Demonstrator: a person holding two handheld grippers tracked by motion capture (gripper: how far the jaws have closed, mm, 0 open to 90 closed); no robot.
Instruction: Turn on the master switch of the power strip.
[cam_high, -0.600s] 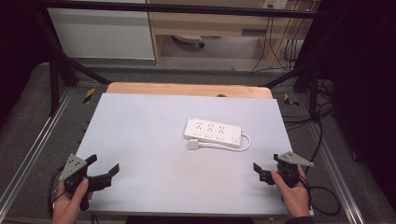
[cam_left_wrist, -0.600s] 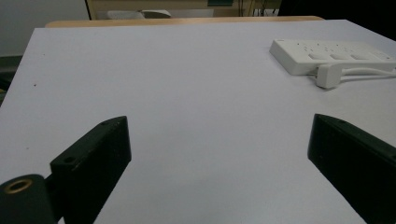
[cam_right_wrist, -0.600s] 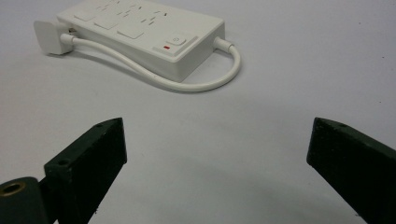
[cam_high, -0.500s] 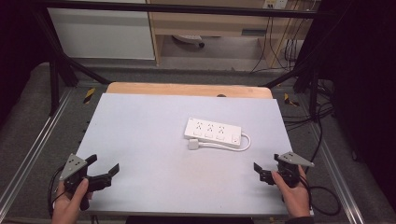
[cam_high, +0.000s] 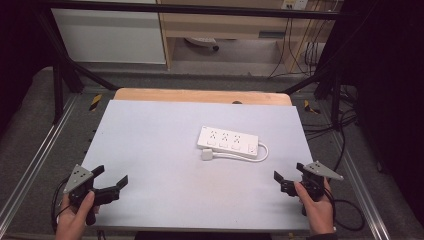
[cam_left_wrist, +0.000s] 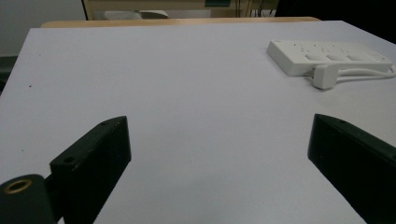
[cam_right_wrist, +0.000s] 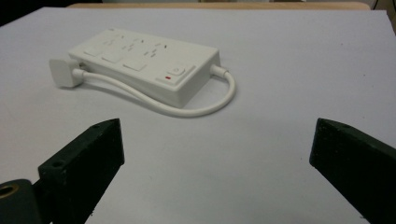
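Resting mid-surface, a white plastic power strip (cam_high: 228, 141) with looped cord (cam_right_wrist: 187, 109) lies well apart from both wide-open tools, left tool (cam_high: 109, 181) and right tool (cam_high: 289, 174); snagging the cord could drag it.

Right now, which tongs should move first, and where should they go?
Probably the right tongs, forward and a little left toward the white power strip. They are open and empty, and nearer to it than the left tongs. Its plug lies loose beside it on the table.
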